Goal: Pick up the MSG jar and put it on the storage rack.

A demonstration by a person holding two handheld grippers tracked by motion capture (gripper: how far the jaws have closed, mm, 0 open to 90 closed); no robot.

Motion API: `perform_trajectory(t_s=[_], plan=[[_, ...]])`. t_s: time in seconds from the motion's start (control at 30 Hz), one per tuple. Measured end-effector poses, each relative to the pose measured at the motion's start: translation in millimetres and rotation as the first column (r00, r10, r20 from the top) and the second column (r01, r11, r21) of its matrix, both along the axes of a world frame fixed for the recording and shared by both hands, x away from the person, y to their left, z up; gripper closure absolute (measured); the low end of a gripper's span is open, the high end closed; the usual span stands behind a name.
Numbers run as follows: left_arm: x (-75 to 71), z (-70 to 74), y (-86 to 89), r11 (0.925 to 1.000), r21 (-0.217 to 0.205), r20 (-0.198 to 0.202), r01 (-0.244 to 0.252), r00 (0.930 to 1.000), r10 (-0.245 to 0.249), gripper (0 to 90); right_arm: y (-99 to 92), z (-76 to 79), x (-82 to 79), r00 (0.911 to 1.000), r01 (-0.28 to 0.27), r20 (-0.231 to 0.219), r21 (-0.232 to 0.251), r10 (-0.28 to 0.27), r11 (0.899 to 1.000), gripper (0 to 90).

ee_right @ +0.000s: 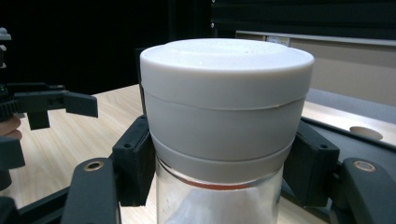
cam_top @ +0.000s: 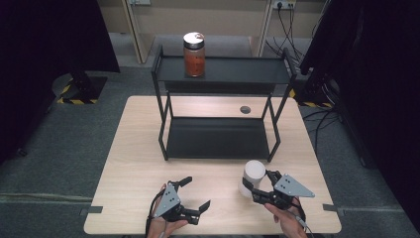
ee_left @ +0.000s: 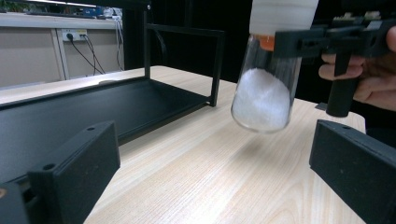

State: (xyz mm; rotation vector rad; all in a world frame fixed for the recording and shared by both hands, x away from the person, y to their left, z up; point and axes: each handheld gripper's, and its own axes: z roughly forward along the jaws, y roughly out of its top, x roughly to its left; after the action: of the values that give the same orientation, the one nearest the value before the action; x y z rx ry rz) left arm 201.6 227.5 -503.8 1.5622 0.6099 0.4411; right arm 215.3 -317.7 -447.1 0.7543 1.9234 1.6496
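The right gripper [cam_top: 258, 187] has its fingers [ee_right: 135, 163] clamped on the neck of a jar [cam_top: 251, 177], just under its white lid [ee_right: 226, 93]; the jar holds white powder and, as the left gripper view shows, hangs tilted and clear of the surface [cam_top: 133, 163], with a faint shadow beneath it; it sits near the front edge, toward the right front corner, just in front of the rack [cam_top: 218, 134]. The left gripper [cam_top: 194, 194] has its fingers [ee_left: 74, 172] spread wide with nothing between them; it waits near the front edge, left of the middle, well apart from the jar.

Judging by how things lie, the pick-up is done: the jar is gripped and lifted. What is left looks like the carry to the rack and the setting down; a second jar [cam_top: 194, 54], orange-filled, already stands on the top shelf [cam_top: 237, 69] toward its left end, so the free space beside it seems the likely goal, though the bottom shelf [cam_top: 218, 139] lies bare as well; which one is meant cannot be told. Release is also not yet done.
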Motion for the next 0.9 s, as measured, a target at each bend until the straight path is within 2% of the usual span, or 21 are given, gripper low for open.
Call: perform_trajectory(t_s=[0.9], plan=[[0.2, -0.1, 1.1, 0.9999, -0.01, -0.007, -0.008, 0.9999, 0.008, 0.2, 2.3, 56.4, 23.7, 0.9997, -0.023, -0.006, 0.017, 0.023, 1.0, 35.3]])
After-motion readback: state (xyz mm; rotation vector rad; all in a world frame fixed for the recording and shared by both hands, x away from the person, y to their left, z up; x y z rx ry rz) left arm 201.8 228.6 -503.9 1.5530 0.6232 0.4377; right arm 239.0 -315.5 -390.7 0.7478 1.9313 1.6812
